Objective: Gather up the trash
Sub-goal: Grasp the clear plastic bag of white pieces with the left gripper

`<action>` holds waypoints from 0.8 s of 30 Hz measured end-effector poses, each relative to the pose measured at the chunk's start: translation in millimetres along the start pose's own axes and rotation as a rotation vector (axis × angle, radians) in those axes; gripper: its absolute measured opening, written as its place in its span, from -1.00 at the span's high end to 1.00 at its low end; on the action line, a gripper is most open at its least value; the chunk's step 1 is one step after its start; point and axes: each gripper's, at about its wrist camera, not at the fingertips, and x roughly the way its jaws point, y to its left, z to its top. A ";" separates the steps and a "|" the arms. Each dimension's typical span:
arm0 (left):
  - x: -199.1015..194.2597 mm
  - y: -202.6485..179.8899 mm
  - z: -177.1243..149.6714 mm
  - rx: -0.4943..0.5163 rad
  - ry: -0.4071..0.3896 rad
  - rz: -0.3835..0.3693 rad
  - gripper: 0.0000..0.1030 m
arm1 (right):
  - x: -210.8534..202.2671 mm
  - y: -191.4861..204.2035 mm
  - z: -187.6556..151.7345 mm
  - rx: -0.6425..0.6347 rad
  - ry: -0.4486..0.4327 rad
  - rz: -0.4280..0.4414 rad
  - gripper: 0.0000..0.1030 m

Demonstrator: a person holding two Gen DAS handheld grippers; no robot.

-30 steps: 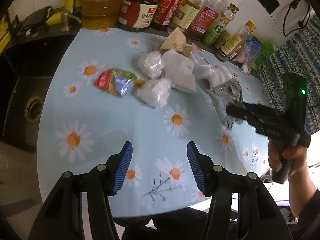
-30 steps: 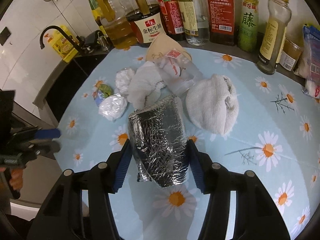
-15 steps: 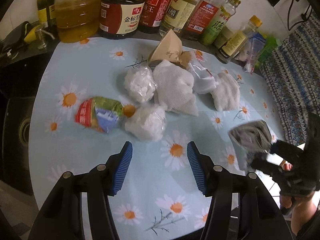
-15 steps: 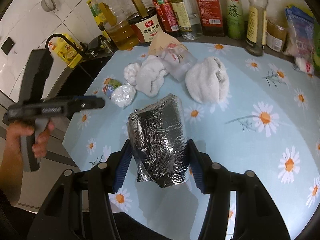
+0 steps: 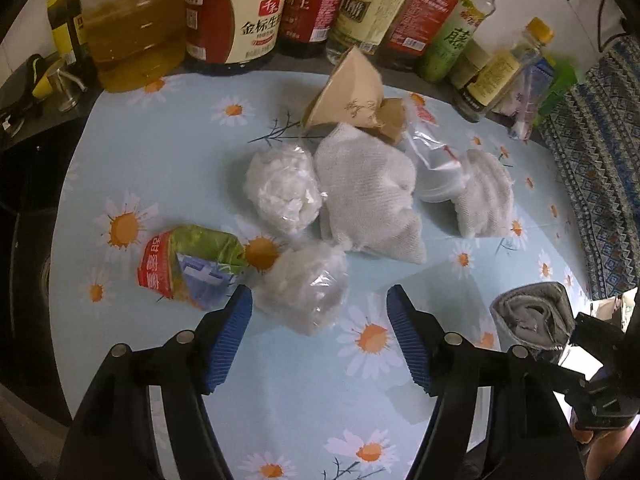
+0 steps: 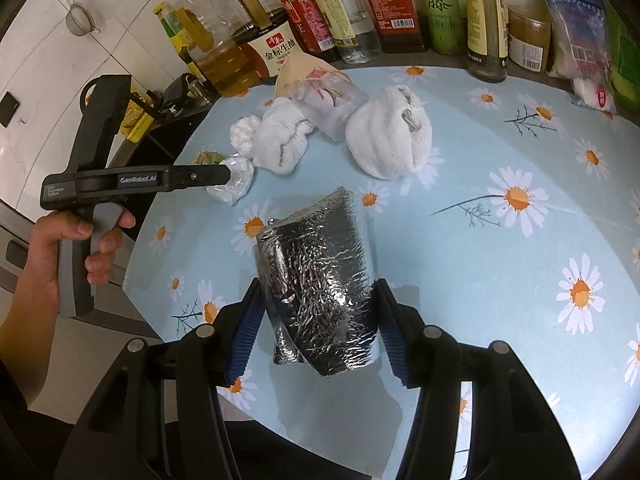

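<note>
My right gripper point(image 6: 318, 336) is shut on a crumpled silver foil pack point(image 6: 318, 284) and holds it above the near edge of the daisy-print table point(image 6: 500, 280); the pack also shows in the left wrist view point(image 5: 532, 316). My left gripper point(image 5: 320, 336) is open, just in front of a clear plastic wad point(image 5: 302, 292). Beside that wad lies a red and green wrapper point(image 5: 188, 264). Behind are another plastic wad point(image 5: 282, 190), two white cloth bundles point(image 5: 368, 196) point(image 5: 486, 194), a clear bag point(image 5: 434, 160) and a brown paper cup point(image 5: 348, 96).
A row of oil and sauce bottles point(image 5: 236, 20) stands along the table's far edge. A dark counter with a sink point(image 5: 36, 128) lies to the left. A patterned cloth point(image 5: 600, 160) hangs at the right. Snack packs point(image 6: 580, 32) sit at the far right.
My left gripper has moved forward towards the trash pile, up to the near plastic wad. My right gripper has lifted the foil pack off the table and pulled it back to the near edge.
</note>
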 end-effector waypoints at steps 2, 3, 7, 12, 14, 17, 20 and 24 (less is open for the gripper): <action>3.5 1.3 1.8 0.000 0.007 0.002 -0.31 | 1.5 -0.2 0.7 -0.002 0.004 0.002 -0.07; 5.5 1.6 2.4 0.001 0.010 0.006 -0.31 | 2.1 -0.5 0.6 -0.001 0.006 0.003 -0.07; 12.4 1.8 4.1 0.005 0.027 0.017 -0.28 | 4.8 -1.8 0.4 0.001 0.009 0.010 -0.07; 16.9 2.5 5.1 0.010 0.036 0.018 -0.13 | 7.2 -1.6 -1.0 0.000 0.016 0.012 -0.07; 20.0 3.9 5.4 0.009 0.043 0.023 -0.10 | 8.2 -1.3 -1.4 -0.001 0.019 0.012 -0.07; 21.0 3.9 4.9 0.008 0.042 0.020 -0.04 | 8.5 -1.1 -0.7 -0.001 0.020 0.013 -0.07; 20.7 3.0 4.6 0.014 0.037 0.023 0.01 | 9.3 0.3 -1.0 -0.006 0.020 0.011 -0.07; 16.2 2.5 -0.1 0.017 0.034 0.019 0.05 | 9.3 2.9 -2.3 -0.012 0.020 0.009 -0.07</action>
